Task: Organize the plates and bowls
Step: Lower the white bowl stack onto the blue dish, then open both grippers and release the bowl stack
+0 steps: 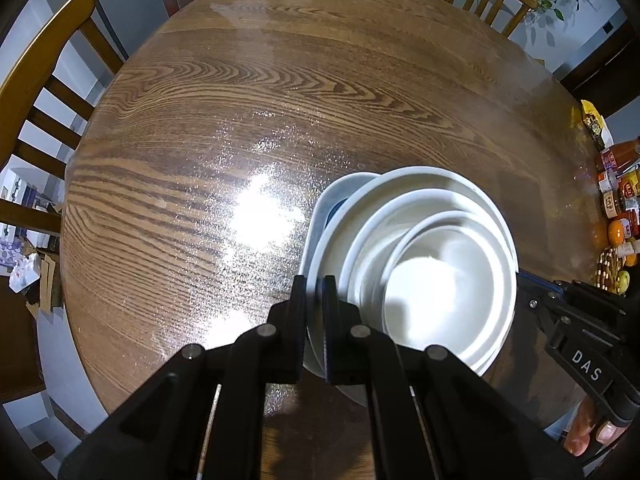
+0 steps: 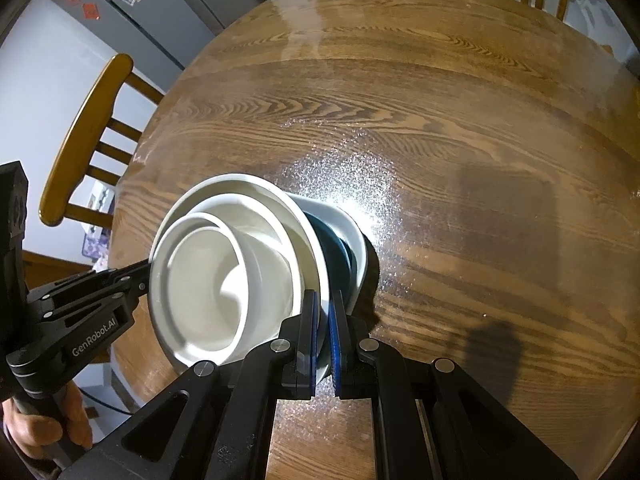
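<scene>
A stack of dishes sits on the round wooden table (image 1: 200, 120). Its top part is a wide white plate (image 1: 404, 184) holding two nested white bowls (image 1: 444, 280). Under it lie a dark blue dish (image 2: 334, 252) and a pale grey plate (image 1: 340, 188). My left gripper (image 1: 313, 284) is shut on the white plate's left rim. My right gripper (image 2: 324, 300) is shut on the same plate's right rim (image 2: 320, 264). The white plate is tilted above the lower dishes. The right gripper also shows at the right of the left wrist view (image 1: 560, 312).
Wooden chairs (image 1: 44, 92) stand around the table, one at the left and others at the far side. Jars, bottles and fruit (image 1: 618, 208) crowd the table's right edge. A grey fridge (image 2: 160, 8) stands beyond the table.
</scene>
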The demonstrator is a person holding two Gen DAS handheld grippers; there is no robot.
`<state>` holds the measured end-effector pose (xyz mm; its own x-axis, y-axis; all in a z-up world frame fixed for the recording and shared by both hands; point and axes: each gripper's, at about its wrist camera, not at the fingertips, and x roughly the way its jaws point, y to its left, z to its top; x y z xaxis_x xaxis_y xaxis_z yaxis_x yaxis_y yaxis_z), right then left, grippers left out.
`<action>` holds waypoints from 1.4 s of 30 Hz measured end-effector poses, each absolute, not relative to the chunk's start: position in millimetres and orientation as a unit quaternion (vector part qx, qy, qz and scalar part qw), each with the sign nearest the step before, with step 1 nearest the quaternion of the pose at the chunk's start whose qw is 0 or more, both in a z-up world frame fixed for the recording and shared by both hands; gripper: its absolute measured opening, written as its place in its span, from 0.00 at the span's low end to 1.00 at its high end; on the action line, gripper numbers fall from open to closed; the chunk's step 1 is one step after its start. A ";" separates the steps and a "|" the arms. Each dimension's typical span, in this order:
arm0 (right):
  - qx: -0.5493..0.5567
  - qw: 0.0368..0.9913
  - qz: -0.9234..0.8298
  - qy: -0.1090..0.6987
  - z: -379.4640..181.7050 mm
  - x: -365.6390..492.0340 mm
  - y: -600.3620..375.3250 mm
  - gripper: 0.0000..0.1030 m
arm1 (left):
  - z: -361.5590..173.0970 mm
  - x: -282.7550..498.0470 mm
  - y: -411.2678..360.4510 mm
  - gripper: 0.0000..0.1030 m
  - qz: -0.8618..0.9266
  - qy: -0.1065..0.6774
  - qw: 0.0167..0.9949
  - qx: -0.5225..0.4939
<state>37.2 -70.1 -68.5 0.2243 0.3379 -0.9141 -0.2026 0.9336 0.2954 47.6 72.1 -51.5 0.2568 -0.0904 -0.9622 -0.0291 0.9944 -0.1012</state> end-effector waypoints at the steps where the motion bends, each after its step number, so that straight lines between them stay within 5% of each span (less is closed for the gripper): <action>1: 0.058 0.781 0.173 0.597 -68.4 37.3 -70.6 0.09 | -52.0 47.5 71.9 0.02 -0.020 0.608 0.792 -0.049; 16: 0.067 0.781 0.162 0.599 -67.3 38.0 -72.2 0.09 | -51.5 51.7 73.3 0.03 -0.026 0.605 0.794 -0.052; 21: 0.059 0.790 0.156 0.589 -64.2 36.1 -73.7 0.09 | -53.5 47.3 81.6 0.24 -0.015 0.596 0.801 -0.062; 25: 0.033 0.807 0.143 0.572 -63.3 29.5 -76.2 0.09 | -53.8 42.2 92.8 0.56 -0.004 0.582 0.809 -0.074; 27: 0.023 0.818 0.138 0.558 -60.5 25.6 -78.7 0.19 | -56.3 38.7 96.1 0.60 -0.003 0.579 0.812 -0.076; 29: 0.016 0.830 0.132 0.542 -56.7 21.6 -83.3 0.40 | -59.9 34.9 98.4 0.61 -0.003 0.577 0.813 -0.077; 34: 0.022 0.850 0.140 0.508 -42.3 10.1 -94.2 0.48 | -48.6 22.8 99.4 0.69 0.005 0.532 0.844 -0.063; 42: -0.007 0.885 0.179 0.430 -9.3 -30.2 -95.0 0.65 | -6.5 -12.1 90.7 0.97 -0.001 0.446 0.895 -0.030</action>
<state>-30.2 -95.0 -9.3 0.5656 0.3110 -0.7638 -0.3229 0.9357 0.1420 -12.1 90.7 -6.5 0.6021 -0.0286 -0.7979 -0.0246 0.9982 -0.0544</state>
